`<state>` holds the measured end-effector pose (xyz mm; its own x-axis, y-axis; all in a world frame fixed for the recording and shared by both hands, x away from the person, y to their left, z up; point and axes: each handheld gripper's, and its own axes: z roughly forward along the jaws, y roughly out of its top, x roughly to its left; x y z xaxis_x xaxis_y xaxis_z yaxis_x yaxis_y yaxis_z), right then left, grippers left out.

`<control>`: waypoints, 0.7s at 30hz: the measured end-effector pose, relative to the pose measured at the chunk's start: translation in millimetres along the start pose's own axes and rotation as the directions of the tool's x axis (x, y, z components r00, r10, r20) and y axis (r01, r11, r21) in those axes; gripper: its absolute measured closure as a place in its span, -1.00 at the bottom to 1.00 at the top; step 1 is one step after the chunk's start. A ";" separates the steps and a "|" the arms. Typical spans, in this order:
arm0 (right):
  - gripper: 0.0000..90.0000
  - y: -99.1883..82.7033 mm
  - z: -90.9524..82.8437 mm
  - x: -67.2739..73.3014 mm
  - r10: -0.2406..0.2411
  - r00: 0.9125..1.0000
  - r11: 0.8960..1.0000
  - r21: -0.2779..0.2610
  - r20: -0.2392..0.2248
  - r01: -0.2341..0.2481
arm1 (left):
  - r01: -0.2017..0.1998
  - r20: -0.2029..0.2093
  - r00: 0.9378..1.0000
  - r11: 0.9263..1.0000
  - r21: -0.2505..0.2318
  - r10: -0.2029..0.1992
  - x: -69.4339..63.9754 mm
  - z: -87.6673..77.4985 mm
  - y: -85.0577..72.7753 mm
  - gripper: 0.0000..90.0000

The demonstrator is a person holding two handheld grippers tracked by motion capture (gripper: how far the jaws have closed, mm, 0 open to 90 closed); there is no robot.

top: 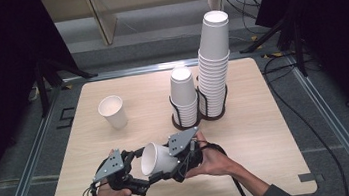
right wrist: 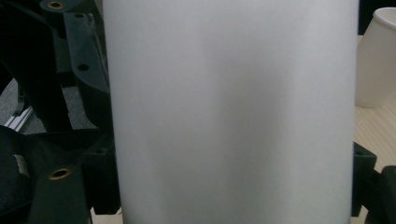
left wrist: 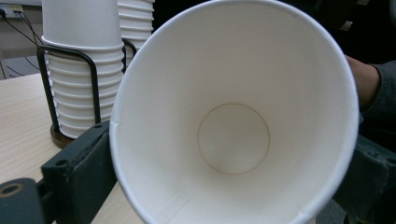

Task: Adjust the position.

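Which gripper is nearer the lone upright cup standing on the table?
Left. The left gripper sits below the lone cup; the right gripper, on the tilted cup, is farther right.

Held paper cup (right wrist: 231,112): blurred in right gripper view, rim and base cut off top and bottom. Left gripper view crops cup's (left wrist: 233,135) lower rim; cup hides far jaw. High view: cup (top: 157,159) conceals both grippers' jaw tips; contact not discernible

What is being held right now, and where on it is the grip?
A white paper cup, lying sideways above the table between both grippers. The right gripper seems to clamp its side wall near the base; the left gripper is at the rim, jaws apparently loosened.
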<state>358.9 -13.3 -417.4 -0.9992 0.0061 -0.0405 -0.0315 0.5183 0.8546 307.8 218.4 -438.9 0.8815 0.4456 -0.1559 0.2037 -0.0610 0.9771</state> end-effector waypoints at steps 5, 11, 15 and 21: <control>-0.54 -0.2 3.8 2.0 -0.002 1.000 1.000 -0.028 -0.007 0.002 | 0.004 0.006 1.000 1.000 -0.024 -0.004 -1.1 0.6 0.3 -0.88; -0.54 -0.9 5.6 2.4 0.017 1.000 0.999 -0.049 -0.008 -0.018 | -0.016 -0.006 1.000 0.999 -0.042 0.016 -2.4 -0.2 1.8 -0.85; -0.56 -2.0 6.0 1.2 0.032 0.999 0.998 -0.045 -0.012 -0.033 | -0.033 -0.013 0.999 0.999 -0.042 0.032 -3.0 -0.7 2.8 -0.78; -0.66 -3.2 5.1 -0.4 0.057 0.998 0.998 0.002 0.028 -0.058 | -0.038 -0.025 0.999 0.998 -0.044 0.037 -2.5 -3.5 5.3 -0.72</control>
<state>359.5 -10.6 -422.7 -0.9982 0.0595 -0.0057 0.0261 0.5188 0.8545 305.1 220.1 -432.8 0.8776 0.4651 -0.1162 0.1509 -0.0381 0.9878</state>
